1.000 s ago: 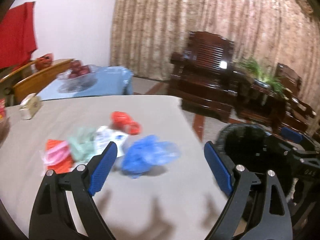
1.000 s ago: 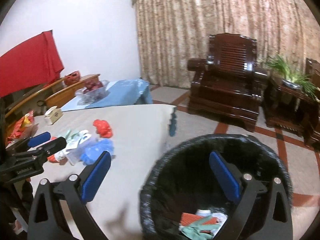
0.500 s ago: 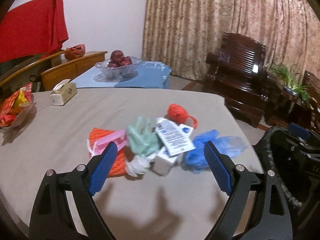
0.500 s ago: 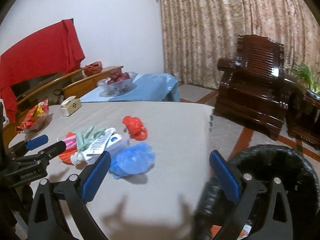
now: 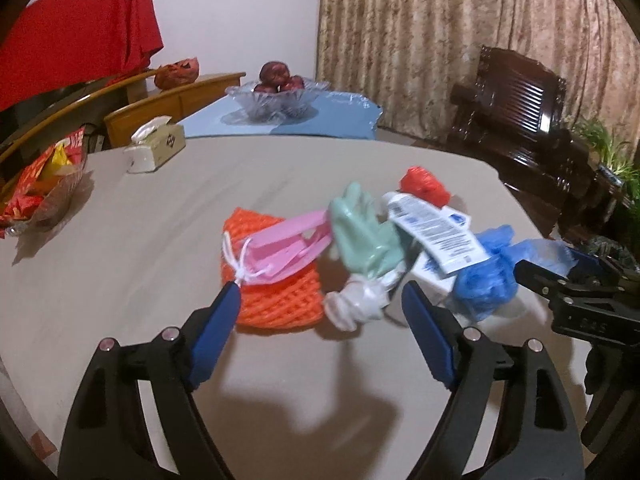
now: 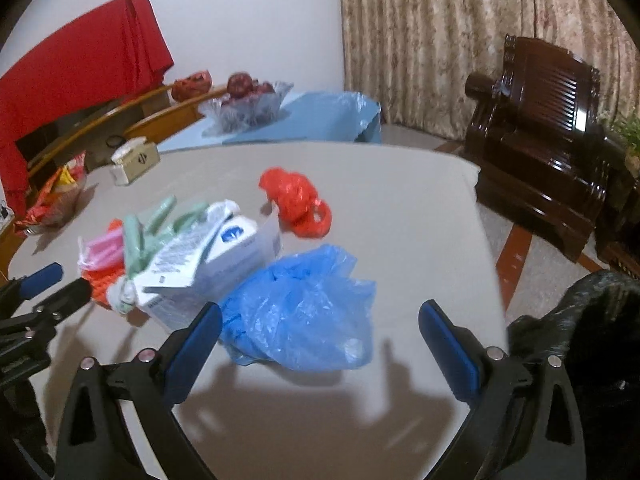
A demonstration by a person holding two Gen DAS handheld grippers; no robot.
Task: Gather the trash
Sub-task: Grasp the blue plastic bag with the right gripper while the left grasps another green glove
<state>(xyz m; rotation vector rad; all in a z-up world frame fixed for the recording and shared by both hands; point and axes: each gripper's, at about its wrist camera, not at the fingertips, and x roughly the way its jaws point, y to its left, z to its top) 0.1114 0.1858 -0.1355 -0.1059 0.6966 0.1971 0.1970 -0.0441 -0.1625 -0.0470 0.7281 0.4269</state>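
Observation:
A pile of trash lies on the grey table [image 5: 120, 264]: an orange foam net [image 5: 276, 300], a pink mask [image 5: 280, 248], a green glove [image 5: 364, 236], a white crumpled piece [image 5: 352, 304], a white printed tube [image 5: 436, 232] on a white-blue box [image 6: 224, 256], a blue plastic bag [image 6: 304, 308] and a red plastic bag [image 6: 296, 200]. My left gripper [image 5: 320, 304] hovers just short of the net and the crumpled piece; its jaws are closing and touch nothing. My right gripper [image 6: 320, 312] stands open, with the blue bag lying ahead between its fingers, untouched.
A black-lined trash bin [image 6: 592, 320] stands off the table's right edge. On the table's far left are a tissue box [image 5: 156, 150] and a snack basket [image 5: 44, 188]. Behind are a glass fruit bowl [image 5: 276, 100] on a blue cloth and a dark wooden armchair [image 6: 540, 128].
Both grippers swung left from the bin toward the pile and sank closer to the table. The bin slid to the right edge of the right wrist view. The left jaws narrowed slightly.

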